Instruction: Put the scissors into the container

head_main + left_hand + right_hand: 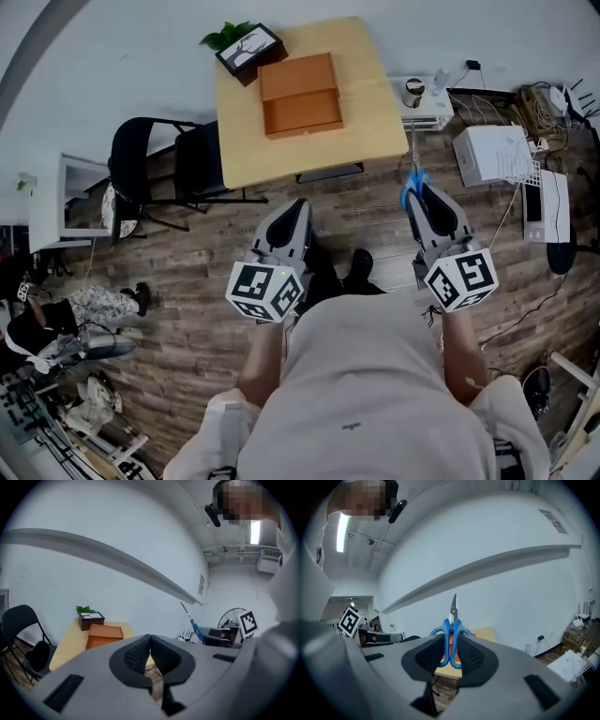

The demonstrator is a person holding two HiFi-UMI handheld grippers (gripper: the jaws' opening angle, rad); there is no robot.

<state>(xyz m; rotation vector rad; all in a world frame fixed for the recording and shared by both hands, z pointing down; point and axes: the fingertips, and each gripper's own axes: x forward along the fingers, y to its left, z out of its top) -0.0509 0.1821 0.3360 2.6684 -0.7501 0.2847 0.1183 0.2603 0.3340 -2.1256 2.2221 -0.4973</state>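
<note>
Clamped in my right claw (451, 648), the scissors (453, 620) are held by their blue handles, blades jutting past its tips. My left claw (150, 644) is closed on nothing. The container (300, 96) sits on the table (366, 141) ahead, well apart.

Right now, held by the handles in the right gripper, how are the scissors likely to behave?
The scissors look rigid: the closed blades stick straight out without droop. They're small beside the fingers of the right gripper, so probably light. Only the smooth blue handle loops are pinched, so they may pivot if bumped.
</note>
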